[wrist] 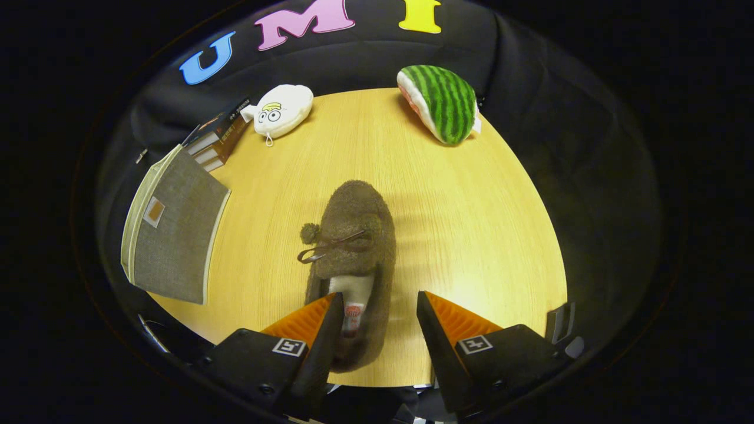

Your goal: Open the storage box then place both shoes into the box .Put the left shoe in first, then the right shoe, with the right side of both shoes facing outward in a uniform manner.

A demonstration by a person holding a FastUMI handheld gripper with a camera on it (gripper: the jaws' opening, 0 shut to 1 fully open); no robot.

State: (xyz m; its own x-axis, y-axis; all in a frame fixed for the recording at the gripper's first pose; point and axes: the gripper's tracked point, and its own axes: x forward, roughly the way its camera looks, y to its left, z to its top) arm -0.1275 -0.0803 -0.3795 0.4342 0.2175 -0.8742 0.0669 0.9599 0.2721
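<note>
The gripper (380,312) is open around the heel of the brown fuzzy slipper (352,259); close both fingers evenly on the heel wall.

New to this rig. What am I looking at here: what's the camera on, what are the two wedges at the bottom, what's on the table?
This is no robot arm: a person carries a two-finger tool, and a fisheye camera riding on it looks forward along the fingers, the two wedges. They stand open, holding nothing. The heel of a brown fuzzy slipper with a bow lies between them, its toe pointing away; whether a finger touches it is unclear. It rests on a round light wooden table. Beyond the fingers to the left lies a grey fabric storage box, then stacked books and a white plush pouch. Far right lies a watermelon-slice plush.
</note>
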